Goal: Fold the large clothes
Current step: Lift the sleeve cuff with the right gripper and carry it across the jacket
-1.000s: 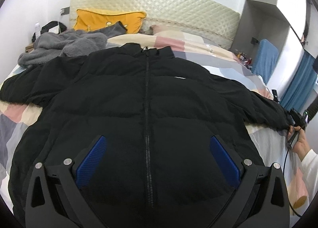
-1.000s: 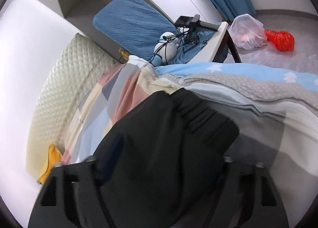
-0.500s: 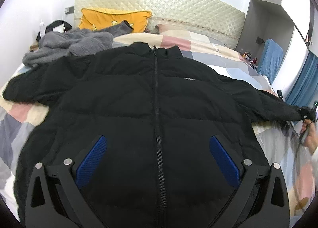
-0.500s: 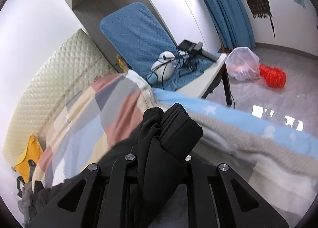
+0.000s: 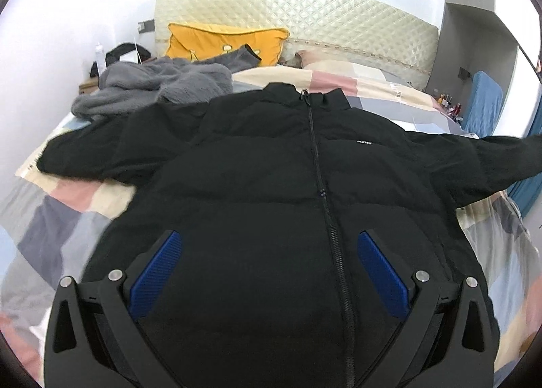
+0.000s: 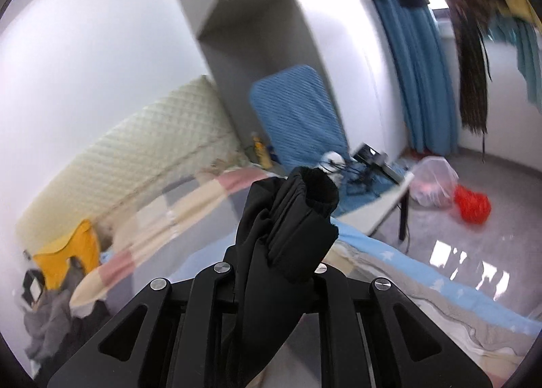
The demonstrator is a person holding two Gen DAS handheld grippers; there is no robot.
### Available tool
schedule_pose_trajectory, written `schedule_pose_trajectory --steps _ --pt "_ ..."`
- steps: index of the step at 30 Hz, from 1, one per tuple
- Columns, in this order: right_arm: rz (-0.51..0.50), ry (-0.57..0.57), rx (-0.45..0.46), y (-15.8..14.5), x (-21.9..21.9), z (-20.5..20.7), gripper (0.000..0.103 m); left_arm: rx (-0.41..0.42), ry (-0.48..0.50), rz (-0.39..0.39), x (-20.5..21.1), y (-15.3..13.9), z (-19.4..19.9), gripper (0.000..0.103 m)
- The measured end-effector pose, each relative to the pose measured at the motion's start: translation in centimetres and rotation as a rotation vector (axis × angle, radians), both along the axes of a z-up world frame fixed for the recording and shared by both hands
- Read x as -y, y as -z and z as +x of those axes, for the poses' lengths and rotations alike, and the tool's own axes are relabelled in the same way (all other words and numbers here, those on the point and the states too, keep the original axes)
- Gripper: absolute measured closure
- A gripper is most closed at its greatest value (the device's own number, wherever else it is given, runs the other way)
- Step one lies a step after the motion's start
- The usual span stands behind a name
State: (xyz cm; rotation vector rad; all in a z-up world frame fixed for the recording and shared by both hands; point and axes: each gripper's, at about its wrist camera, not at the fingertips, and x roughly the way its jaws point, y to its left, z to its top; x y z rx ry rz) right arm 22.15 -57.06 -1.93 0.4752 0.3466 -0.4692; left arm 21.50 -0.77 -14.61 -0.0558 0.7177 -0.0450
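A black puffer jacket [image 5: 271,185] lies zipped and face-up across a patchwork-quilted bed [image 5: 61,218], collar toward the headboard at 12 o'clock. The left gripper [image 5: 269,262] hovers over the jacket's lower front, angled downward, its two blue-padded fingers [image 5: 154,273] spread wide with nothing between them. One sleeve rests flat on the quilt at 9 o'clock; the other stretches out toward 3 o'clock, lifted clear of the bedding.

In the right wrist view, the right gripper [image 6: 271,273] is clamped on the sleeve cuff [image 6: 298,215], its jaws having just closed on it; the bunched black fabric stands up from between the fingers, raised above the bed's edge. The view is motion-blurred.

Around the jacket: one grey fleece garment [image 5: 152,86] heaped at 10 o'clock, touching the flat sleeve's shoulder; one yellow pillow [image 5: 223,42] against the cream quilted headboard [image 5: 305,15] at 12 o'clock. Beyond the cuff in the right wrist view stand one blue padded chair back [image 6: 298,117] at 12 o'clock, a small table [image 6: 382,205] cluttered with cables at 1 o'clock, one clear plastic bag [image 6: 433,178] and one red bag [image 6: 472,205] on the floor at 2 o'clock, and blue curtains [image 6: 416,83] behind. Nothing lies on top of the jacket.
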Motion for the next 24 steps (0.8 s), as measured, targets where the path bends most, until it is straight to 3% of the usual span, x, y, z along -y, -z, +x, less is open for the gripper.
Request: schedule_pose_trajectory --steps 9,13,16,19,21,24 --pt "-0.135 -0.116 0.077 -9.7 -10.3 -1.4 0.092 0.065 0.030 0.037 -1.0 -1.9 -2.4 0.000" --pt "-0.181 -0.157 0.095 -12.3 -14.9 -0.7 0.092 0.091 0.012 0.039 -1.4 -2.5 -3.0 0.000" --pt "-0.225 -0.207 0.084 -13.0 -18.7 0.6 0.091 0.095 0.008 0.011 -2.2 -2.7 -2.8 0.000" --pt "-0.311 -0.274 0.028 -12.5 -23.6 2.5 0.091 0.121 -0.026 0.050 -2.7 -2.9 -3.0 0.000" --pt "-0.319 -0.330 0.019 -11.9 -26.8 3.7 0.091 0.140 -0.058 0.089 -3.0 -3.2 -3.1 0.000" --pt "-0.333 -0.407 0.022 -11.0 -31.6 5.8 0.091 0.155 -0.068 0.063 -4.3 -3.6 -3.2 0.000"
